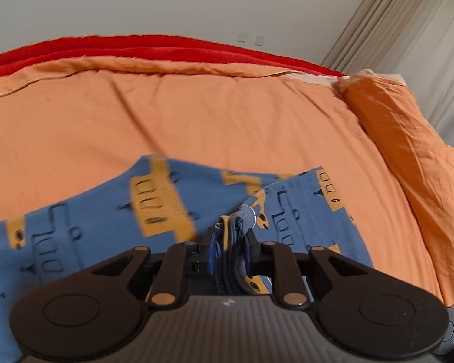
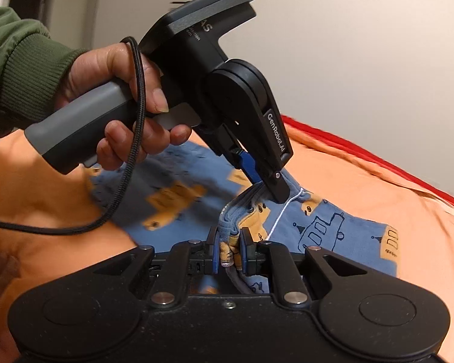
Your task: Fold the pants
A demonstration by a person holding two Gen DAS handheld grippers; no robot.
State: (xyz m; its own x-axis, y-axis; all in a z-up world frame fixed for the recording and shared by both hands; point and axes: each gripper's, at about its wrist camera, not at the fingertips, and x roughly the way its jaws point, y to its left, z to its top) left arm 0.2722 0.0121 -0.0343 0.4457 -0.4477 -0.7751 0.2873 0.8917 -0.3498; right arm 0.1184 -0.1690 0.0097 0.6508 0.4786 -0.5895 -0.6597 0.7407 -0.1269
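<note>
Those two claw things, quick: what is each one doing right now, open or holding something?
Left gripper: shut on a bunched edge of the blue pants.
Right gripper: shut on the blue pants too, close beside the left one.

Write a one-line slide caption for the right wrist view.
Both grippers, right gripper and left gripper, pinch bunched blue patterned pants above the orange bedcover.

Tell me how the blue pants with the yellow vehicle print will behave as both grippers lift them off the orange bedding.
The blue printed pants look soft and floppy: the fabric bunches into folds between the right gripper and the left gripper, so unheld parts will probably sag. They seem light, since small pinches raise the edge. A loose white thread might snag.
</note>
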